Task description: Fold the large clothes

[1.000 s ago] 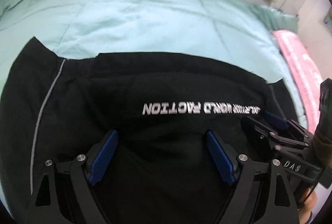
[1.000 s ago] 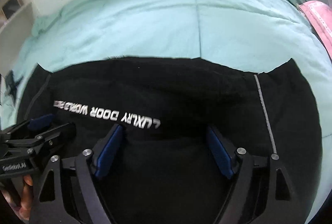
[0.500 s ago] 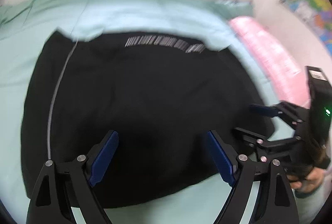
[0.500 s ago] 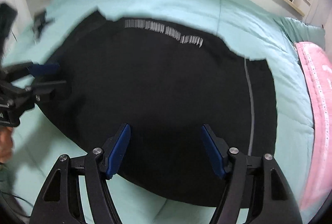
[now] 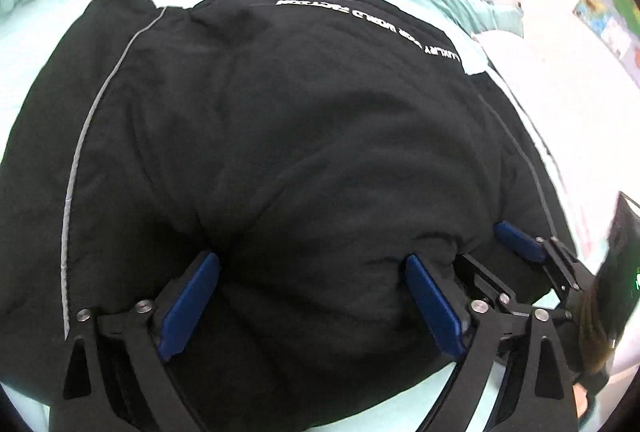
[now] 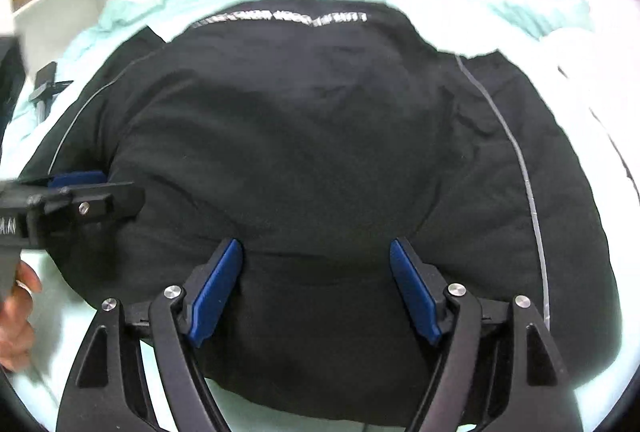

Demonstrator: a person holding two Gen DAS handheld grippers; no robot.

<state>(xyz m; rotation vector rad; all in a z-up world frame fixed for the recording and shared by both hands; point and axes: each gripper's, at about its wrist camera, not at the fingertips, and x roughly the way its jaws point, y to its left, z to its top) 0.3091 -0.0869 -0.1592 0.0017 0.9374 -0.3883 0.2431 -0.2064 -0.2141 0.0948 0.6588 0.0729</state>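
Black garment (image 5: 304, 135) fills the bed (image 5: 36, 31) centre, bare quilt along edges (pink bedding right)

A line of white capital letters (image 5: 372, 21) runs across the far part of the black garment (image 5: 304, 159). In the left wrist view it appears upside down and curved by the lens; the words "WORLD" and "LUXURY" can be partly read, the rest is too small. In the right wrist view the same line (image 6: 280, 17) is blurred and cannot be read. A colourful poster (image 5: 604, 15) hangs on the wall, its writing is illegible.
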